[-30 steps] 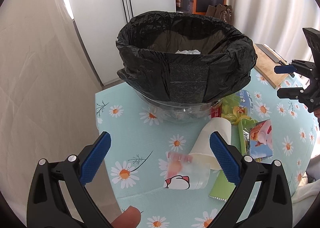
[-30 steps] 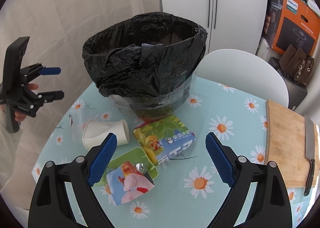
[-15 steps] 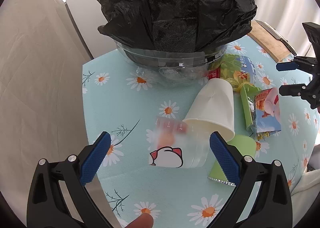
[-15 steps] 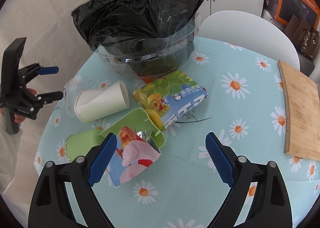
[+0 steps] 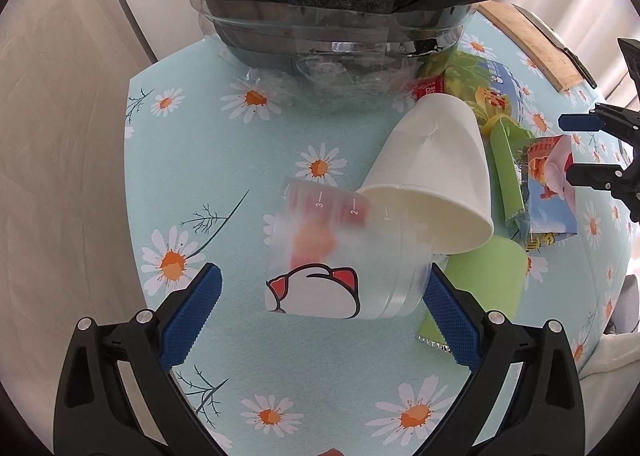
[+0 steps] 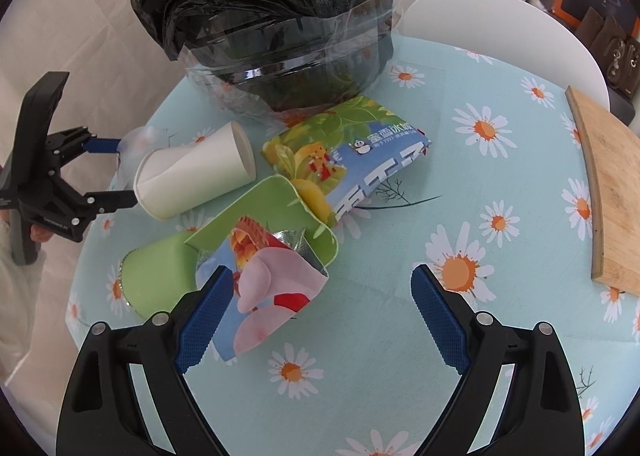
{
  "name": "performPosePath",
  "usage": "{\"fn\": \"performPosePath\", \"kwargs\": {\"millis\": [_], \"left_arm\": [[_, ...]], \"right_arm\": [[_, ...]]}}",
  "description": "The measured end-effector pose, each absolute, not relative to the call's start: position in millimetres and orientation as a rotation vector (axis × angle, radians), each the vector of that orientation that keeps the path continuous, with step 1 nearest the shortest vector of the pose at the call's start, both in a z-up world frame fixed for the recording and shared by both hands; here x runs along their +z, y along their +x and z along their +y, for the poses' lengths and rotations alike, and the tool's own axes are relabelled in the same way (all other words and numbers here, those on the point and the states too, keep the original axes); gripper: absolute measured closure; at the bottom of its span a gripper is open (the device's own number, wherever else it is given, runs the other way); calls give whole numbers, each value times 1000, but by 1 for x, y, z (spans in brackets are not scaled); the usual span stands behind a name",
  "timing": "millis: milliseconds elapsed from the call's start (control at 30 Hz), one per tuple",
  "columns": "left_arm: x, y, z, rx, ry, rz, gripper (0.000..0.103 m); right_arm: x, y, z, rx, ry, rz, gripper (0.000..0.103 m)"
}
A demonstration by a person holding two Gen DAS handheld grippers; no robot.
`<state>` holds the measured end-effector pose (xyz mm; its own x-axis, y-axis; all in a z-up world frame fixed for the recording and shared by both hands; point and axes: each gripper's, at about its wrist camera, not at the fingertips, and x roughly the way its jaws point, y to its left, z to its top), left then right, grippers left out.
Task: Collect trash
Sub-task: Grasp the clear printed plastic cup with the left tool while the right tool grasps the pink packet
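Observation:
A clear plastic cup [image 5: 340,256] with a cat print lies on its side on the daisy tablecloth. My left gripper [image 5: 320,308] is open just above it, one finger on each side. A white paper cup [image 5: 432,176] lies against the clear cup's mouth. My right gripper [image 6: 320,296] is open over a pink and blue wrapper [image 6: 276,284], with the left finger at the wrapper's edge. Beside the wrapper lie a green packet [image 6: 156,276] and a blue-green snack bag [image 6: 352,152]. The bin with a black bag [image 6: 280,16] stands behind the litter.
A wooden cutting board [image 6: 612,184] lies at the right of the table, and a white chair [image 6: 500,24] stands behind it. The table edge [image 5: 132,160] runs close to the left of the clear cup. In the right wrist view the left gripper [image 6: 124,172] is at the far left.
Both grippers have come down toward the table and tilted more steeply. The litter now looks larger and nearer, and the bin's opening has left both views. Both jaws stayed wide.

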<state>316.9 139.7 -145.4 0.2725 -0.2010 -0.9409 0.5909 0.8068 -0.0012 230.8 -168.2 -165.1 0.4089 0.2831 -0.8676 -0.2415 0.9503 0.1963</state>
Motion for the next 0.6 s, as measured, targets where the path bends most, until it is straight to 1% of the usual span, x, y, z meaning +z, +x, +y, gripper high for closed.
{"fn": "performPosePath", "kwargs": {"millis": [67,100,133,167,200,233,267,300,367,400,600], "left_arm": [[-148,318,139,-555,382,1196,6],[-150,318,139,-561,383,1204,6],[-150,316,137,-561,394,1201,6],[-151,316,136,-563,402,1197,6],[-152,315,135,-564,407,1191,6],[-151,314,134,-556,414,1174,7],[-150,313,133,-560,410,1165,11],[-150,313,133,-568,406,1162,18],[-150,310,130,-560,427,1150,26],[-151,309,128,-560,439,1149,33],[-141,296,122,-597,434,1117,33]], "right_arm": [[-169,231,-169,328,61,1109,20],[-170,230,-170,325,70,1113,25],[-172,230,-170,316,79,1118,27],[-175,232,-171,313,94,1127,34],[-177,232,-172,328,115,1139,56],[-179,233,-171,346,133,1148,72],[-180,232,-171,356,142,1146,93],[-179,231,-171,374,154,1137,97],[-177,228,-168,407,154,1131,97],[-176,227,-167,408,139,1128,97],[-161,222,-163,440,109,1101,97]]}}
